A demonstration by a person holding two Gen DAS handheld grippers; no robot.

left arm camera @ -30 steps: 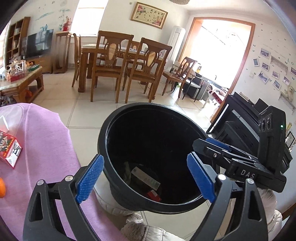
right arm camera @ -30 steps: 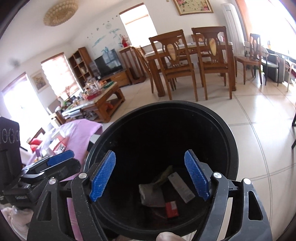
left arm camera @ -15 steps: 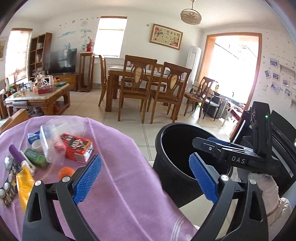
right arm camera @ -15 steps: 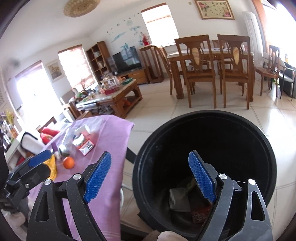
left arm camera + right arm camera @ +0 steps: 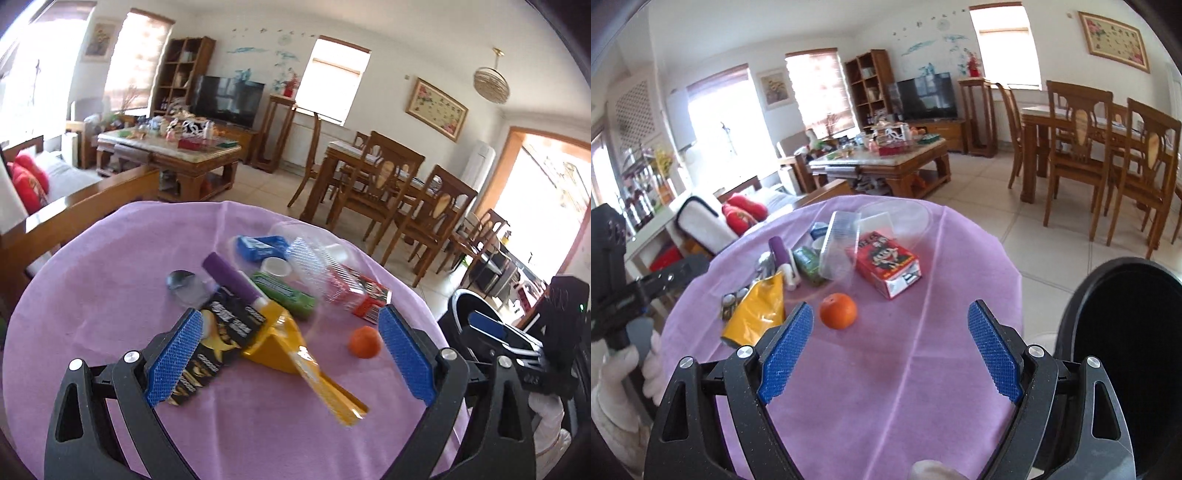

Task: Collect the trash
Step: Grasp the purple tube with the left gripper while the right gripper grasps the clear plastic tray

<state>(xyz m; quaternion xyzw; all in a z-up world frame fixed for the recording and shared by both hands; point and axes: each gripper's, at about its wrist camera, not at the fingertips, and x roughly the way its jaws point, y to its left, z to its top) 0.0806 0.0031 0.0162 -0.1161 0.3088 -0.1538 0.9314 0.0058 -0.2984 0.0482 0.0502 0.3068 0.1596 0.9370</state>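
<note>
A round table with a purple cloth (image 5: 110, 295) (image 5: 886, 369) holds a pile of trash: a yellow packet (image 5: 295, 350) (image 5: 757, 310), a black snack bag (image 5: 218, 343), a green pack (image 5: 284, 295) (image 5: 807, 264), a red carton (image 5: 354, 291) (image 5: 886, 262), a clear plastic tray (image 5: 838, 243), a purple tube (image 5: 231, 275) and an orange (image 5: 365, 341) (image 5: 837, 311). My left gripper (image 5: 291, 358) is open and empty above the yellow packet. My right gripper (image 5: 890, 350) is open and empty above the cloth, just right of the orange. The black trash bin (image 5: 1126, 350) stands at the table's right.
A wooden dining table with chairs (image 5: 1108, 147) stands on the tiled floor beyond. A wooden coffee table (image 5: 166, 155) with clutter and a sofa with red cushions (image 5: 742, 214) lie behind the round table. The right gripper also shows at the right in the left wrist view (image 5: 517, 332).
Both grippers have swung left from over the black bin to over the purple table. The trash pile is now in front of both, and the bin has slid to the right edge.
</note>
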